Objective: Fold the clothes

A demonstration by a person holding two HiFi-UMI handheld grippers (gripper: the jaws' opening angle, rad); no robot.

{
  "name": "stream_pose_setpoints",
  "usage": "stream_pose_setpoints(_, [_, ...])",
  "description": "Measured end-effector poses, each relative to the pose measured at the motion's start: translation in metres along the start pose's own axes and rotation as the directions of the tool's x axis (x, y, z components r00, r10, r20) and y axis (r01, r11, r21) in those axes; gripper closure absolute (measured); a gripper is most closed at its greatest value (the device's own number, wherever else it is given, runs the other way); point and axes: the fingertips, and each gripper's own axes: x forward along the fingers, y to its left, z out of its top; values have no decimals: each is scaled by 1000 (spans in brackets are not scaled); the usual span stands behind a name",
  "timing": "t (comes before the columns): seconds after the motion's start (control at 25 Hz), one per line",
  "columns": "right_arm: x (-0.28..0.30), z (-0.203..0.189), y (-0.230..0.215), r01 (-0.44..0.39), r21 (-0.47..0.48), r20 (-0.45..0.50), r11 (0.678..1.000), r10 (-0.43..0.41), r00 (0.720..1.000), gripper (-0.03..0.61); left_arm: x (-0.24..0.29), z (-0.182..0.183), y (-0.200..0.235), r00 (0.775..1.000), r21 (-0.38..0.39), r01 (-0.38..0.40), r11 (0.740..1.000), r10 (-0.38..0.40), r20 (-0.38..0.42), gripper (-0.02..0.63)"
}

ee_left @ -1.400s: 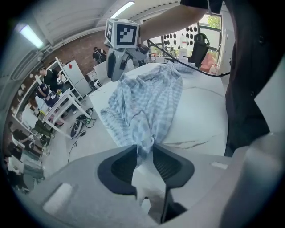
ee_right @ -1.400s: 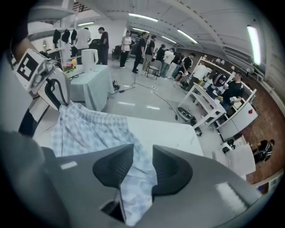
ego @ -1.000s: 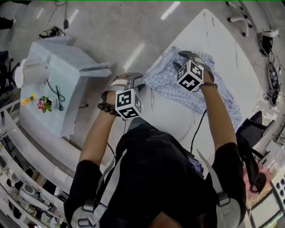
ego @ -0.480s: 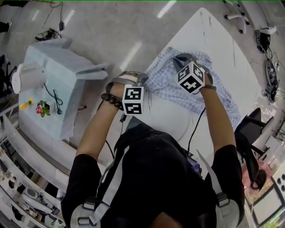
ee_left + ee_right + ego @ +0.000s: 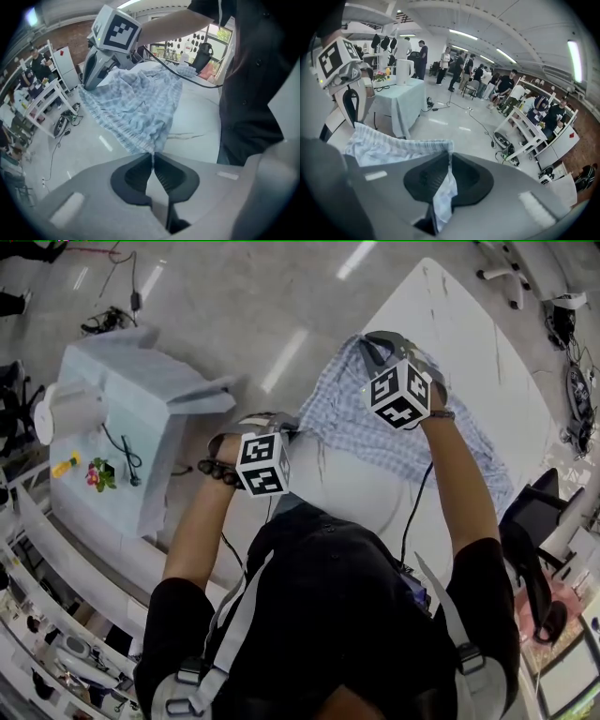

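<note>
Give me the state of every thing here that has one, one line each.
left hand-held gripper: jaws just closed, shut on a corner of the checked garment
right hand-held gripper: shut on the checked garment's banded edge
checked garment: unfolded, rumpled, lying on the white table
kettle: upright on the cloth-covered side table
</note>
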Motion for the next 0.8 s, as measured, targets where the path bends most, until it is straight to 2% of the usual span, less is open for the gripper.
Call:
stream_pose_setpoints(0.12, [11, 22, 2, 9, -21, 36, 1000, -8, 999, 551, -8, -9, 6, 1000, -57, 1, 998, -2, -5, 588])
stream_pose_setpoints(0.36, [44, 56, 15, -7, -86, 46, 996, 11, 999, 549, -19, -29, 7, 999, -103, -14, 995, 11, -33, 588])
stream_pose_setpoints(0.56, [66, 53, 26, -16, -126, 18, 992, 18, 1000, 549, -13, -53, 15, 996, -143, -52, 988, 41, -79, 588])
stream_pose_setpoints(0.72, [75, 53, 24, 44, -212, 30, 976, -39, 999, 549, -19, -67, 26, 994, -201, -81, 976, 65, -83, 588])
stream_pose_setpoints(0.8, [75, 49, 27, 12, -199, 17, 980, -9, 1000, 532, -17, -69, 28, 994, -198, -86, 976, 69, -89, 586])
